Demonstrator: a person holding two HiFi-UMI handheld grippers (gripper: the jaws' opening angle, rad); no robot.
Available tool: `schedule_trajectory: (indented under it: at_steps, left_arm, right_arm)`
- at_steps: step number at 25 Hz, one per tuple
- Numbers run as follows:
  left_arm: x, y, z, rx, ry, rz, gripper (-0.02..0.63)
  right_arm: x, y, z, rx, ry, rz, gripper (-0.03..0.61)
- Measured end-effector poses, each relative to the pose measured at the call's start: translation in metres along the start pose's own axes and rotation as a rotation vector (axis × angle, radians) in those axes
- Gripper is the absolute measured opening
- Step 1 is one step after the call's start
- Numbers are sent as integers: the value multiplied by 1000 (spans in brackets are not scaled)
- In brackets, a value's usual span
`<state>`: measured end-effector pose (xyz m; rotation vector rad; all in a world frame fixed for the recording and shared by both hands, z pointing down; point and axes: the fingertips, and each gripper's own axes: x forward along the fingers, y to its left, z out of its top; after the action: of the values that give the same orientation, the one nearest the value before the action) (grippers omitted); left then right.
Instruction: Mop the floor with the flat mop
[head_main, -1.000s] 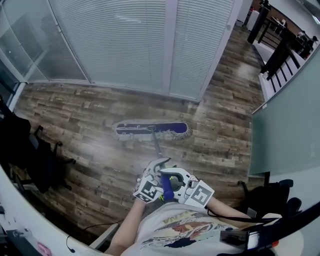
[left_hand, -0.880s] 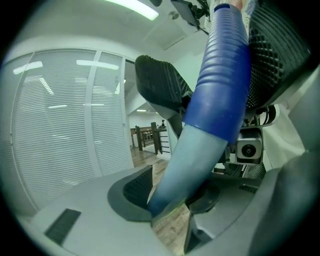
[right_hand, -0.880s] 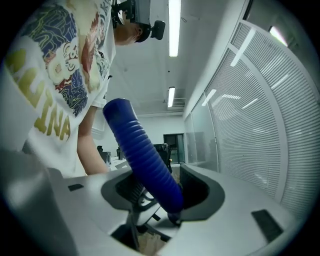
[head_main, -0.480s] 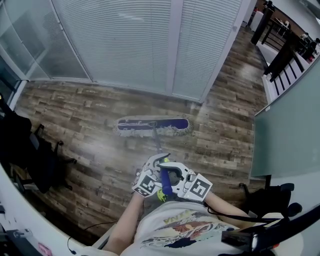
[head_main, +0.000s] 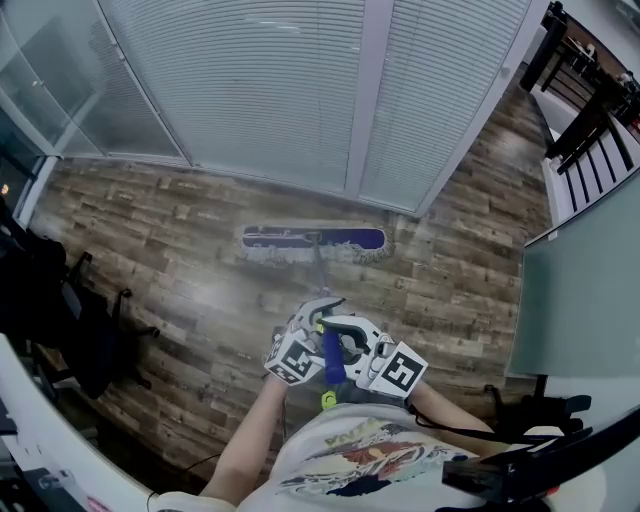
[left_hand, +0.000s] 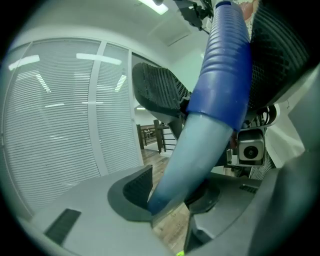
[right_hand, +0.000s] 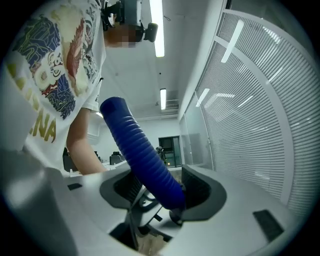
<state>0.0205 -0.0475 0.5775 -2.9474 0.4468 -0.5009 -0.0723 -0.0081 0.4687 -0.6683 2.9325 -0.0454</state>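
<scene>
The flat mop's blue head lies on the wood floor just in front of the blinds. Its pale pole runs back to both grippers at my waist. My left gripper is shut on the pole, just below the blue ribbed grip. My right gripper sits behind it, its jaws opening, with the ribbed grip between them and still against the pads. In the right gripper view, the gripper points past a person's arm and printed shirt.
A wall of white blinds borders the floor at the top. Black office chairs stand at the left. A frosted glass partition and a dark railing are at the right. A small yellow-green object lies near my feet.
The mop head has slid across the floor closer to the blinds. Both grippers have moved the same way with the handle.
</scene>
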Motion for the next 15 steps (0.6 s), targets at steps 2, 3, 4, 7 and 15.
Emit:
schedule_trajectory:
  at_steps: [2,3,4,7,15]
  left_arm:
    - [17,37,-1,-5,0,2,129]
    - [25,56,-2,-12,0,4,129]
    - [33,74,-2,-20,-1,9,129]
    - [57,126,1,-32,-5,22,129]
    - [96,215,3,-40,0,3,129]
  right_arm:
    - [12,-40,1,4,0,-15,230]
    - [19,-59,1,4,1,-16,230]
    - [25,-77,1,6,4,-15,230]
    - [40,-130,0,19,26,-9,230]
    - [70,-225,-3,56,48,-62,230]
